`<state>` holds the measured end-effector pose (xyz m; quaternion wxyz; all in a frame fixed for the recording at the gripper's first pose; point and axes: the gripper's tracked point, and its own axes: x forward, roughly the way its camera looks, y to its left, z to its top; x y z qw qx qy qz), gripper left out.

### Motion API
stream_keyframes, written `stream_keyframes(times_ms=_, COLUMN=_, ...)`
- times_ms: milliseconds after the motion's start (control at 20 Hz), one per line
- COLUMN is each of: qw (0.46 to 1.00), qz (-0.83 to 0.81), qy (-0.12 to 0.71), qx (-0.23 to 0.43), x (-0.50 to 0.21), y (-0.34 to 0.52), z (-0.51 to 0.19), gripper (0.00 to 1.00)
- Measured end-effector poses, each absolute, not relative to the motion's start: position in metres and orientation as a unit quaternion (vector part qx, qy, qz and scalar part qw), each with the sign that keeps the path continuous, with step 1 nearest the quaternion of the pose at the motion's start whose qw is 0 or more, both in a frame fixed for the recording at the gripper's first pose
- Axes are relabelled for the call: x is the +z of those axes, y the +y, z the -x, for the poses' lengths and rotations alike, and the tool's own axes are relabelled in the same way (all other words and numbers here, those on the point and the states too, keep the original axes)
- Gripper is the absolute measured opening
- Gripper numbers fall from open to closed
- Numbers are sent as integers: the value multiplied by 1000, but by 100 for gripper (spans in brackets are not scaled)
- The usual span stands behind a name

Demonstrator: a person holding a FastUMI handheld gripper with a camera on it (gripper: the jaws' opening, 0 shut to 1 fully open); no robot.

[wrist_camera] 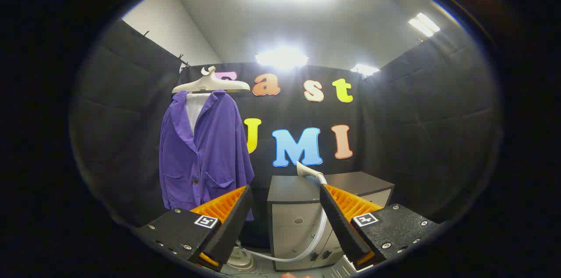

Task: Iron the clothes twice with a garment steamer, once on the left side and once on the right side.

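In the booth, against the black cloth wall: purple jacket (204,151) hanging on a pale hanger (211,83), up and left of the fingers. Lapels open, a white lining or panel visible at the neck. Two patch pockets low on the front, one dark button between them. Hem drops down behind the tip of the left finger (232,216).

Ahead, between the fingers and beyond them: grey cabinet (324,216) with a dark top and pale drawer fronts. Steamer head (307,169) lying on the cabinet top, pale, nozzle end pointing left, just above the tip of the right finger (339,221). Translucent hose (317,234) running from the head down the cabinet front, then curving left along the floor to a pale round steamer base (240,260), partly hidden behind the left finger.

Gripper (285,208) jaws wide apart, nothing between the pads, touching nothing. Ribbed inner faces angled toward each other. Square printed markers on top of both finger blocks.

Jacket and steamer head well apart: jacket off to the left, head on the cabinet to the right of it. Gripper short of both. Bright ceiling lights overhead, glare washing out the ceiling centre.
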<state>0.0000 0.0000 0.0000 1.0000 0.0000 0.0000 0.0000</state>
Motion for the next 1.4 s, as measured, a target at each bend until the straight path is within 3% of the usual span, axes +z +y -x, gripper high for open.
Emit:
stream_keyframes(times_ms=1050, qw=999, qz=13, qy=22, qx=-38, x=-3, y=-30, z=-46, gripper=95)
stream_keyframes(times_ms=1400, qw=999, qz=15, qy=28, qx=-26, x=8, y=-63, z=-108, gripper=96)
